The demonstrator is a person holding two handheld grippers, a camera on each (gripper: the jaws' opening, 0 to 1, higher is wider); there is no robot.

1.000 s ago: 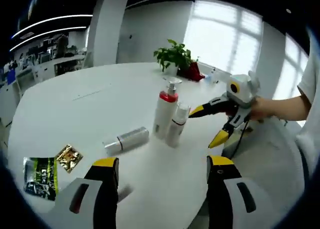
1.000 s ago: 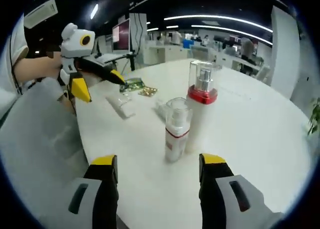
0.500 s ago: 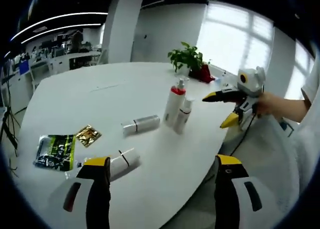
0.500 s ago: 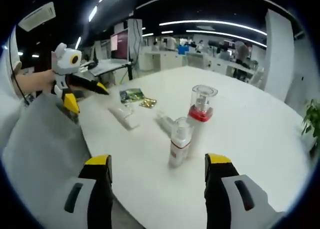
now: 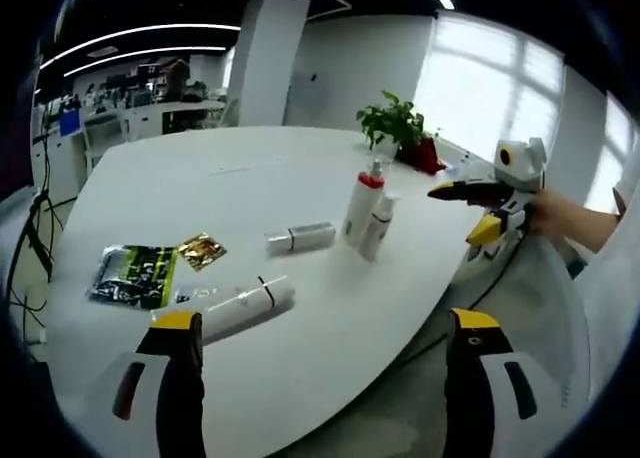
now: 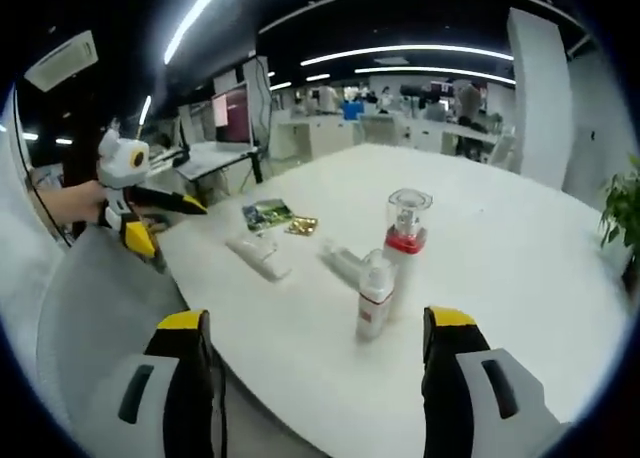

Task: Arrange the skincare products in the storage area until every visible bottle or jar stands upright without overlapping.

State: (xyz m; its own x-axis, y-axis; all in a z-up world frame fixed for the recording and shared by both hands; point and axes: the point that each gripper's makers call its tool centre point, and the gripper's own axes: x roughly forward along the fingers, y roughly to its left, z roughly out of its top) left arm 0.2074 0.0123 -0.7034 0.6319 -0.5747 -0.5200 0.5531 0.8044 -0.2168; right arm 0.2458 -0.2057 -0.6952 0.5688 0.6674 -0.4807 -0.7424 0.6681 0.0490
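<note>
Left gripper view: both grippers (image 5: 320, 328) (image 6: 310, 328) gape wide, holding nothing, two bottles (image 5: 362, 204) (image 5: 377, 227) upright and two tubes (image 5: 300, 239) (image 5: 245, 308) flat near the table's (image 5: 150, 193) edge.

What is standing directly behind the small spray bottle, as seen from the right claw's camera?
The taller pump bottle with a red collar and clear cap stands upright behind the small spray bottle. Its lower left side is covered by the small bottle, so whether they touch cannot be told.
</note>
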